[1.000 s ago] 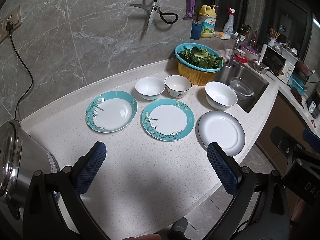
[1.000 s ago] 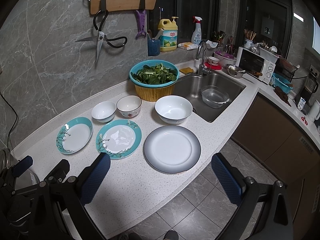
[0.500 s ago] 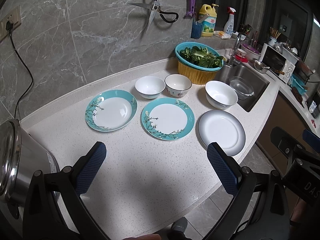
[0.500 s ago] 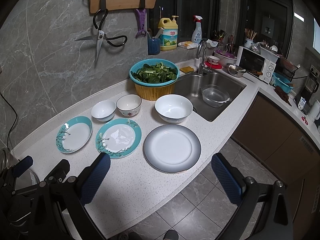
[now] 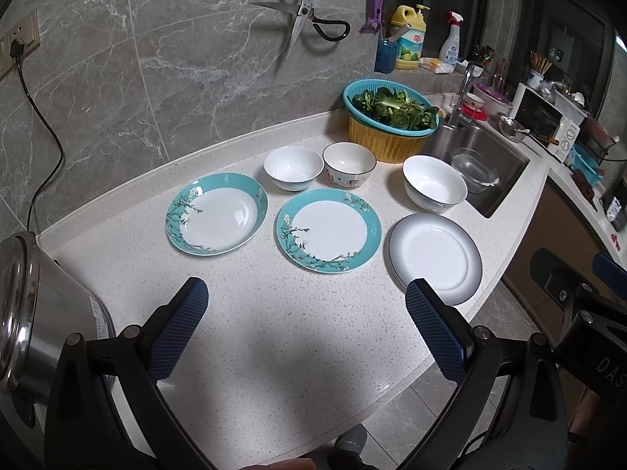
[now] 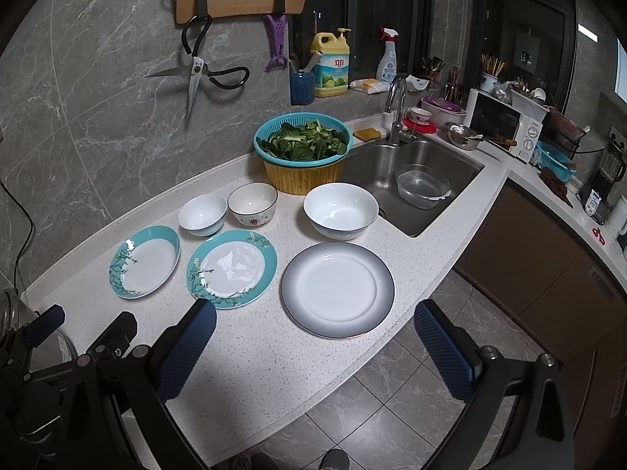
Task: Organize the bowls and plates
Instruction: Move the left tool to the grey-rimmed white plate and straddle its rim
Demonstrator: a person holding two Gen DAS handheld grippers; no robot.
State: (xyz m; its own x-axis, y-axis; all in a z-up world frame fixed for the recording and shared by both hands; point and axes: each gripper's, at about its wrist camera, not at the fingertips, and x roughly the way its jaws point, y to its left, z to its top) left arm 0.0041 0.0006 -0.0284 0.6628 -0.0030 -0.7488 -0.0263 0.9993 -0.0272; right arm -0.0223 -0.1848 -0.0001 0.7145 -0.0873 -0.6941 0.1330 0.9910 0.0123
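Nearby, greens basket [image 6: 303, 154] behind bowls, steel pot [image 5: 35, 313] left; both tools spread, empty.

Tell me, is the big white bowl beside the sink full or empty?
Empty. The big bowl stands upright, and its bare white inside shows down to the bottom.

The white speckled counter [image 6: 250, 356] carries three plates in a front row: two teal ones [image 6: 145, 261] [image 6: 231, 268] and a grey-rimmed one [image 6: 337, 289]. Behind them stand three bowls [image 6: 202, 214] [image 6: 252, 203] [image 6: 341, 209] and a basket of greens [image 6: 303, 156].
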